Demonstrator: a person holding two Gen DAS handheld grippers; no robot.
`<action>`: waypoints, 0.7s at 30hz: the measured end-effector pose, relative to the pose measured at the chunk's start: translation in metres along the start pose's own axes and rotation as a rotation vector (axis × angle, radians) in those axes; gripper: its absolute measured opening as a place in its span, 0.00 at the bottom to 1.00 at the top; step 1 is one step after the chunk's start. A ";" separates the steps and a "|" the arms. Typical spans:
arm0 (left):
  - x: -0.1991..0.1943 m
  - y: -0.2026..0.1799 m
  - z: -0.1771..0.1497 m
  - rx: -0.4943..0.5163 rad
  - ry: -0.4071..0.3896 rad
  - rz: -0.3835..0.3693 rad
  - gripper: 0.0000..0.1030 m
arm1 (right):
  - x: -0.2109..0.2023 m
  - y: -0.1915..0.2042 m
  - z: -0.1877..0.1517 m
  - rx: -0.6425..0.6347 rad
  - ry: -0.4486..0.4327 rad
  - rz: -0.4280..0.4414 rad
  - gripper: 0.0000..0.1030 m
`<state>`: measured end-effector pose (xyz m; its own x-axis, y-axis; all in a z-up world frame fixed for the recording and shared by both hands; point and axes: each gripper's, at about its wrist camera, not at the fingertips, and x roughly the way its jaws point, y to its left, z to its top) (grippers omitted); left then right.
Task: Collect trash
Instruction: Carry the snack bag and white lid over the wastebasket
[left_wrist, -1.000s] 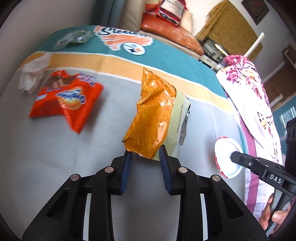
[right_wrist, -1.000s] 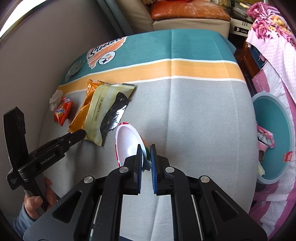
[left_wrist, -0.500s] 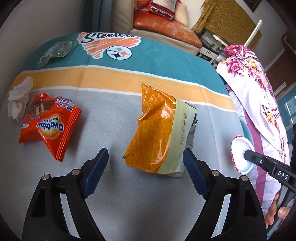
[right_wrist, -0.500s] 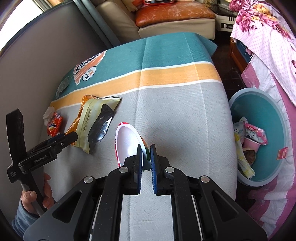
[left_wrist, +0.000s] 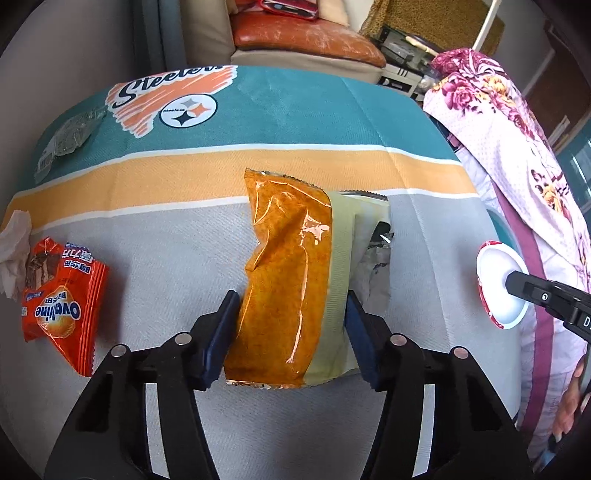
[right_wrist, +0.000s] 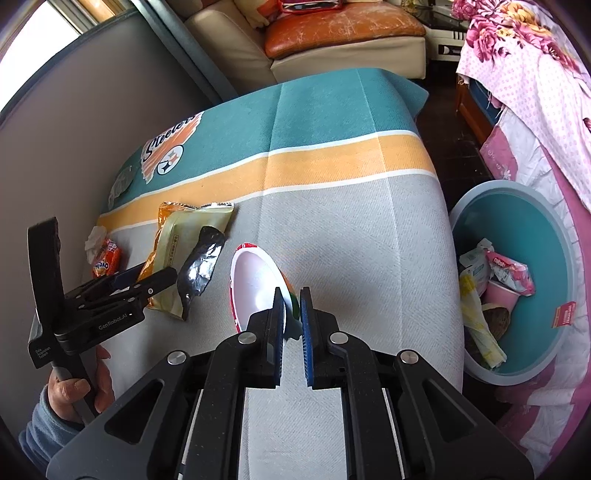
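On tablecloth (left_wrist: 155, 254), left gripper (left_wrist: 291, 332) jaws closing around orange bag (left_wrist: 284, 280).

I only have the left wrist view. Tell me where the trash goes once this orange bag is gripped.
Observer: A teal bin stands on the floor just past the right edge of the table. It already holds wrappers and a pink cup.
Operator: Report what the right gripper is doing with that bowl.
Observer: The right gripper is shut on the rim of the red-and-white bowl, which is tilted on edge with its white inside facing away from the bin.
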<state>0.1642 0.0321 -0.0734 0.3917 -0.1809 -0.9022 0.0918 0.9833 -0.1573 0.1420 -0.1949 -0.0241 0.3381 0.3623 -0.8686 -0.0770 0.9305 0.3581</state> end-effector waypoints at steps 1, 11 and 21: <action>-0.001 -0.001 -0.001 -0.001 -0.004 0.004 0.54 | 0.000 -0.001 0.000 0.001 -0.002 0.000 0.08; -0.026 -0.022 0.001 0.003 -0.059 0.010 0.51 | -0.018 -0.023 0.000 0.037 -0.056 0.006 0.08; -0.034 -0.105 0.020 0.116 -0.078 -0.063 0.51 | -0.075 -0.072 0.000 0.098 -0.174 -0.042 0.08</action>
<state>0.1593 -0.0656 -0.0182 0.4515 -0.2481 -0.8571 0.2218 0.9616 -0.1615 0.1218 -0.2889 0.0154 0.4966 0.3004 -0.8143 0.0292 0.9319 0.3616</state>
